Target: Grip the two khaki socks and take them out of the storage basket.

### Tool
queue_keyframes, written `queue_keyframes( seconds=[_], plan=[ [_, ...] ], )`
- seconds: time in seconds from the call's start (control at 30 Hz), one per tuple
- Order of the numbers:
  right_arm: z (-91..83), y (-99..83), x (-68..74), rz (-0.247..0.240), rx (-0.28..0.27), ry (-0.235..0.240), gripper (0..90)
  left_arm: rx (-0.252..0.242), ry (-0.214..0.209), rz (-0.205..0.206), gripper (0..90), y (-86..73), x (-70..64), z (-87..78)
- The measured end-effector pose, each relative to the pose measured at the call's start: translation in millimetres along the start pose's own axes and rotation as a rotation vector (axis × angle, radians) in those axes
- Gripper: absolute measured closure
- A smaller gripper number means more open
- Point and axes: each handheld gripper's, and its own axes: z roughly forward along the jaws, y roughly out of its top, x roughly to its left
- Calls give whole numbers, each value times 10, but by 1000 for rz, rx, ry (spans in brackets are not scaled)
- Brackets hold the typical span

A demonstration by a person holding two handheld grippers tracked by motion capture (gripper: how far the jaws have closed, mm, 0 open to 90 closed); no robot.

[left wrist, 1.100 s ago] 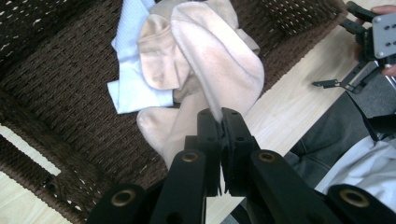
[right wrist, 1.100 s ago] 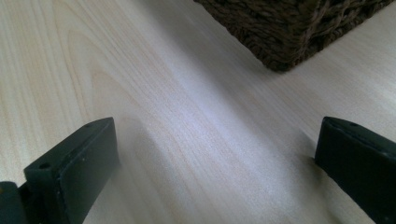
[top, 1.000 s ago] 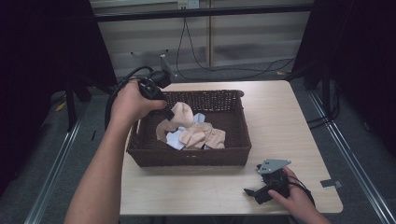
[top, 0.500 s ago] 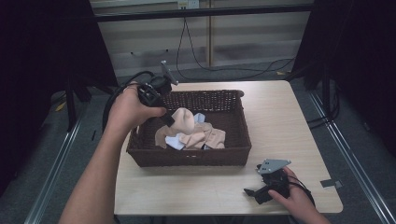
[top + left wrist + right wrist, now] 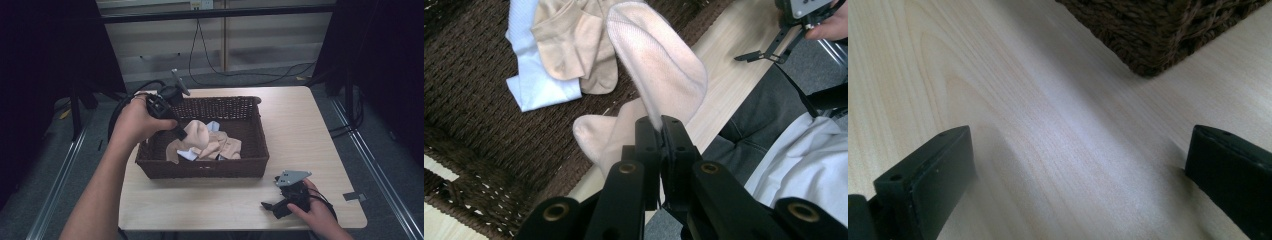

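At the left, the left gripper (image 5: 176, 131) hangs over the near-left part of the basket (image 5: 250, 107), its jaws pinched tight on the edge of a pale sock (image 5: 659, 70). In the left gripper view the fabric runs out from between the closed jaws and fans away from them, so the sock's long axis follows the gripper's own line, with its rounded end farthest from the jaws. In the high view the sock stands up above the pile (image 5: 220, 147), tilted toward the basket's middle. The grip on a thin edge rather than the bulk looks chosen to peel one sock off the heap without dragging the others, and holding it high lets it hang clear of them. Below it lie a tan sock (image 5: 574, 50) and a white-blue one (image 5: 536, 85) on the basket's woven floor, touching each other, plus another pale sock (image 5: 596, 135) near the jaws. Whether that one is still caught with the lifted sock is unclear. To the right, on bare table (image 5: 300, 125) near the front edge, the right gripper (image 5: 272, 207) rests in the person's hand, jaws spread wide and holding nothing, well apart from the basket; it seems to be parked, waiting to receive or help.
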Motion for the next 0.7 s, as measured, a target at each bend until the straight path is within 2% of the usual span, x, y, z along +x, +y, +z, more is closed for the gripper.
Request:
queue_keyframes(
  seconds=[0.37, 0.7],
  plan=[
    [5, -2, 3, 1, -6, -4, 0, 11, -16, 11, 873, -54, -53, 54],
    [5, -2, 3, 1, -6, -4, 0, 3, -21, 34, 872, -108, -184, 56]
  ],
)
